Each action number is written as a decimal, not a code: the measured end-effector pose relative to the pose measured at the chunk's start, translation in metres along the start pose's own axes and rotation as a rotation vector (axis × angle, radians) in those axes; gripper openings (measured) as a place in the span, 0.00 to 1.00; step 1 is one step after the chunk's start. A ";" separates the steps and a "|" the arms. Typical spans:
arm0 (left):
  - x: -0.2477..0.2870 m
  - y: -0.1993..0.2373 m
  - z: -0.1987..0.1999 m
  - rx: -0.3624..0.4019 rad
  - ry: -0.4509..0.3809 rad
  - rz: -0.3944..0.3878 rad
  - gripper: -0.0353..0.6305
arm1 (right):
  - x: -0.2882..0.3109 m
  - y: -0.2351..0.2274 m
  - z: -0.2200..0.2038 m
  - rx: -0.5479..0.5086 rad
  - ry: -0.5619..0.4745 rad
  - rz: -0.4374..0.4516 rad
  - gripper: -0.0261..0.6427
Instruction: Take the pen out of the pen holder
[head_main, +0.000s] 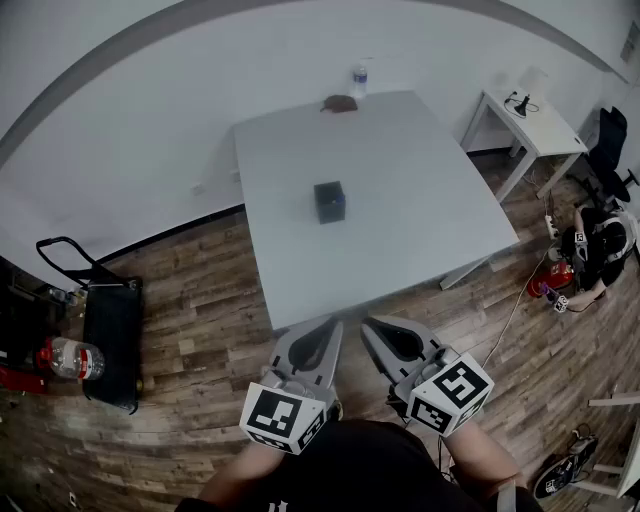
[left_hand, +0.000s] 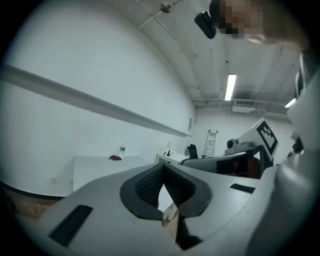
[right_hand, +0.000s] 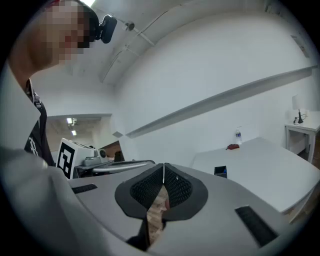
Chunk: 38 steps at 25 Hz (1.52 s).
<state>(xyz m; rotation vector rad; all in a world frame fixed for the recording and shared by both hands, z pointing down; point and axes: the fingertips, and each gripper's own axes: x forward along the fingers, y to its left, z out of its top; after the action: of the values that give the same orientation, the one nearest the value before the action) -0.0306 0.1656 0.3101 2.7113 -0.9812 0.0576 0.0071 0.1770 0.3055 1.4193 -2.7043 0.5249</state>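
The pen holder (head_main: 329, 201), a small dark square cup, stands near the middle of the white table (head_main: 420, 230); a bit of blue shows at its rim. It also appears far off in the right gripper view (right_hand: 220, 171). Whether a pen is inside I cannot make out. Both grippers are held close to my body over the wooden floor, short of the table's near edge. My left gripper (head_main: 333, 322) is shut with nothing between its pads (left_hand: 150, 182). My right gripper (head_main: 366, 323) is shut and empty too, its pads (right_hand: 177, 185) pressed together.
A water bottle (head_main: 359, 80) and a small dark red object (head_main: 339, 104) sit at the table's far edge. A small white side table (head_main: 525, 125) stands at right, a black cart (head_main: 110, 340) at left. Cables and gear (head_main: 590, 255) lie on the floor at right.
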 end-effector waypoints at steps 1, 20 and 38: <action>0.004 0.009 0.002 0.006 -0.001 -0.002 0.06 | 0.009 -0.003 0.002 -0.004 -0.002 -0.005 0.06; 0.085 0.085 0.011 0.013 0.018 0.006 0.06 | 0.101 -0.093 0.010 -0.056 0.062 -0.027 0.06; 0.190 0.185 0.019 -0.038 0.106 0.277 0.06 | 0.259 -0.286 -0.090 -0.218 0.459 0.117 0.15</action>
<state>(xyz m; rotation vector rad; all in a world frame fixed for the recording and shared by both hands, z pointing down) -0.0026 -0.0943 0.3574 2.4916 -1.3021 0.2292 0.0771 -0.1491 0.5187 0.9525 -2.3939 0.4742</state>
